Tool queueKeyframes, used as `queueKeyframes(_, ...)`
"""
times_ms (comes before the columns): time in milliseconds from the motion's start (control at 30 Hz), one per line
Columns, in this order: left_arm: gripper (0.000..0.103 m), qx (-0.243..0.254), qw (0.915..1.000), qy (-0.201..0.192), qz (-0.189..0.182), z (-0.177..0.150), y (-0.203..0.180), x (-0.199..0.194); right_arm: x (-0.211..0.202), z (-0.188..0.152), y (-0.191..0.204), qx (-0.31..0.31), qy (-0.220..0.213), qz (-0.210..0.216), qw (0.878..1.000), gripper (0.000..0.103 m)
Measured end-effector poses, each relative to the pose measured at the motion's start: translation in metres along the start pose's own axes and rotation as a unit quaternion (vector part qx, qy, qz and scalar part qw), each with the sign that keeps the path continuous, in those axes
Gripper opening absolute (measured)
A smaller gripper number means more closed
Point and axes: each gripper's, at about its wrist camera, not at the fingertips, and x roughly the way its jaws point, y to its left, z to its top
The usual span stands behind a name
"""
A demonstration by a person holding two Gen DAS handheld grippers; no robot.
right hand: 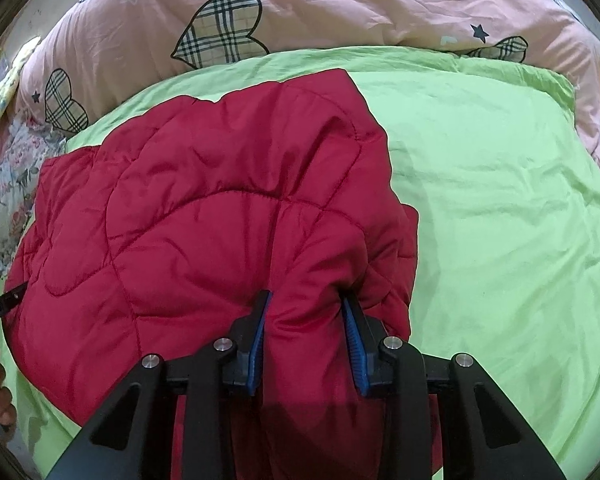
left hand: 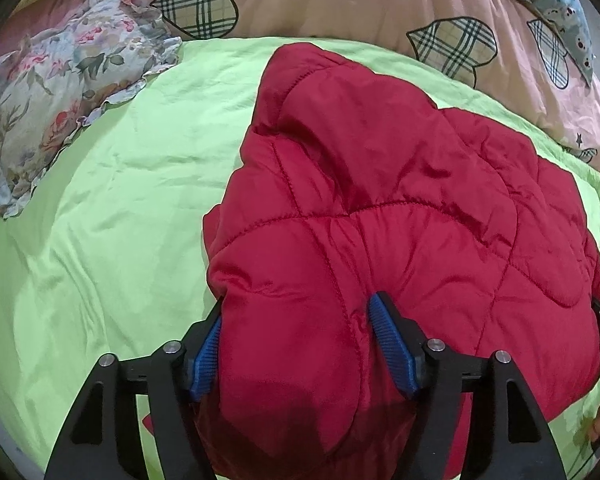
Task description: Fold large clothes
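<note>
A red quilted padded jacket (left hand: 380,184) lies bunched on a light green sheet (left hand: 120,200); it also shows in the right wrist view (right hand: 204,208). My left gripper (left hand: 298,308) is shut on a thick fold of the jacket's near left edge, its blue pads pressed into the padding. My right gripper (right hand: 306,300) is shut on a fold of the jacket's near right edge. The green sheet (right hand: 500,208) extends to the right of the jacket.
A pink duvet with plaid hearts (left hand: 380,4) lies beyond the green sheet, also seen in the right wrist view (right hand: 300,12). A floral pillow (left hand: 68,80) sits at far left. A blue patterned pillow (left hand: 556,4) is at far right.
</note>
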Motion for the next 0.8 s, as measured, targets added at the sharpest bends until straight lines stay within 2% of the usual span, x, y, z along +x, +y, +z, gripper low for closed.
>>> queueKeyframes(233, 0.073, -0.032, 0.9990, -0.028, -0.015, -0.011, 0.018, -0.030, 0.001, 0.001, 0.003, -0.006, -0.004, -0.008, 1.000, 0.035)
queueKeyframes(367, 0.072, -0.009, 0.9984, -0.055, -0.011, -0.020, 0.008, -0.057, 0.002, 0.001, 0.001, -0.006, -0.007, -0.007, 1.000, 0.036)
queueKeyframes(467, 0.072, 0.025, 0.9970, -0.066, -0.031, -0.031, -0.013, -0.074, 0.002, 0.001, 0.001, -0.006, -0.010, -0.007, 1.000, 0.036)
queueKeyframes(633, 0.072, 0.092, 0.9924, -0.041, -0.070, -0.049, -0.063, -0.070, 0.002, 0.002, -0.002, -0.004, -0.010, -0.002, 1.000, 0.037)
queueKeyframes(733, 0.073, 0.109, 0.9928, -0.015, -0.046, -0.057, -0.075, -0.047, -0.004, 0.003, -0.007, 0.005, -0.008, 0.003, 1.000, 0.044)
queueKeyframes(800, 0.077, 0.112, 0.9927, -0.012, -0.042, -0.060, -0.075, -0.038, -0.018, 0.003, -0.010, 0.011, -0.015, -0.001, 1.000, 0.052)
